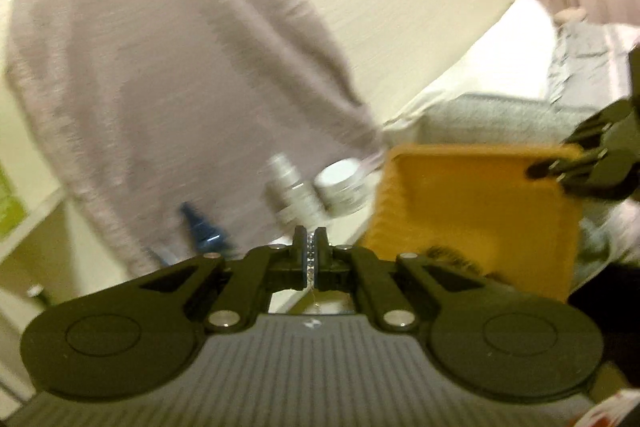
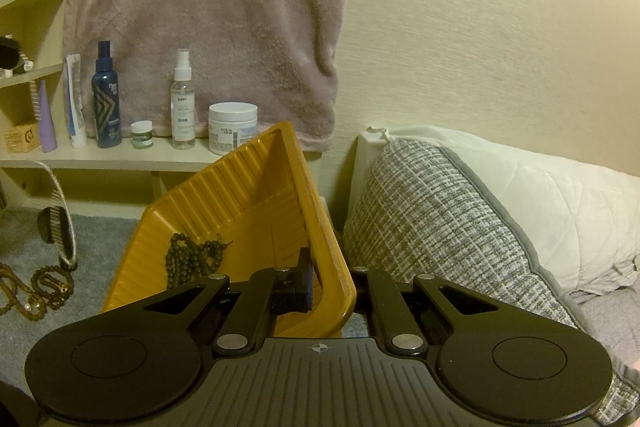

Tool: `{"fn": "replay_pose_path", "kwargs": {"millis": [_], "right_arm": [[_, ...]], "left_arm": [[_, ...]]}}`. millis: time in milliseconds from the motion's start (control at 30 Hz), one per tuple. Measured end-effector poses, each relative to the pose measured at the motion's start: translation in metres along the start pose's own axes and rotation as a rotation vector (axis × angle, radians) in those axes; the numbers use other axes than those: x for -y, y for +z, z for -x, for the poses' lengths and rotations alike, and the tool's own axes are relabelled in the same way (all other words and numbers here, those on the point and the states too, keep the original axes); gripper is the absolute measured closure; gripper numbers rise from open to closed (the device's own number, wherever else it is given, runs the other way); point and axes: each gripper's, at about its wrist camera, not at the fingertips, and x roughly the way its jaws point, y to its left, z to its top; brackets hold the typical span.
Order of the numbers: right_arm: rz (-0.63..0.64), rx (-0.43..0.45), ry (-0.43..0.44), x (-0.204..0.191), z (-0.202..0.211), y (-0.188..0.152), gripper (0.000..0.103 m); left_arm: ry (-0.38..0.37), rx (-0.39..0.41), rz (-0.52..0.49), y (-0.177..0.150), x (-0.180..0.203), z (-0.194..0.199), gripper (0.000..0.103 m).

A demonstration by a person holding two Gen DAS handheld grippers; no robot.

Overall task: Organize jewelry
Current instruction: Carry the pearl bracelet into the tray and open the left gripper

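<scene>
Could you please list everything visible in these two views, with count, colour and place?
tray: one, yellow, tilted, its rim clamped by the right gripper
dark bead necklace: one, dark, inside the tray
brown beads: one bunch, amber, on the grey carpet at left
sparkly chain: one, silver, pinched in the left gripper
towel: one, mauve, hanging on the wall
spray bottles: two, one clear, one dark blue, on the shelf
jars: two, white, one large, one small, on the shelf
tube: one, white, on the shelf
pillows: two, grey check in front, white behind, at right
left gripper: black, shut on the chain
right gripper: black, shut on the tray rim
</scene>
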Motion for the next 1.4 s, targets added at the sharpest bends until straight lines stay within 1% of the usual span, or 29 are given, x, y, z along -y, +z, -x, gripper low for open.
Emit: {"fn": "replay_pose_path", "kwargs": {"millis": [133, 300, 400, 533, 667, 800, 967, 1067, 1233, 1267, 1400], "right_arm": [[-0.003, 0.001, 0.000, -0.001, 0.000, 0.000, 0.096], [-0.007, 0.003, -0.002, -0.002, 0.001, -0.001, 0.096], [-0.009, 0.003, -0.001, -0.001, 0.001, -0.001, 0.096], [-0.009, 0.003, -0.001, 0.000, 0.000, -0.001, 0.096], [-0.009, 0.003, -0.001, -0.001, 0.000, -0.001, 0.096], [-0.009, 0.002, -0.002, -0.001, 0.000, 0.000, 0.096], [-0.012, 0.002, -0.003, -0.001, 0.001, 0.000, 0.096], [-0.014, 0.001, -0.004, -0.001, 0.001, -0.001, 0.096], [-0.014, 0.001, -0.003, -0.001, 0.001, -0.001, 0.096], [-0.014, 0.001, -0.003, -0.001, 0.001, -0.001, 0.096], [-0.016, 0.001, -0.005, 0.000, 0.001, -0.001, 0.096]], "left_arm": [[-0.093, 0.022, 0.001, 0.012, 0.024, -0.012, 0.101], [-0.201, 0.034, -0.039, 0.023, 0.057, -0.028, 0.101], [-0.230, 0.037, -0.055, 0.025, 0.069, -0.037, 0.101], [-0.231, 0.013, -0.060, 0.021, 0.079, -0.054, 0.101], [-0.232, -0.033, -0.063, 0.013, 0.083, -0.075, 0.101], [-0.232, -0.073, -0.058, 0.005, 0.080, -0.095, 0.101], [-0.235, -0.091, -0.047, 0.000, 0.076, -0.109, 0.101], [-0.241, -0.103, -0.049, -0.003, 0.076, -0.114, 0.101], [-0.237, -0.116, -0.042, -0.006, 0.077, -0.115, 0.090], [-0.237, -0.115, -0.039, -0.007, 0.076, -0.113, 0.090], [-0.194, -0.114, -0.004, -0.013, 0.062, -0.103, 0.090]]}}
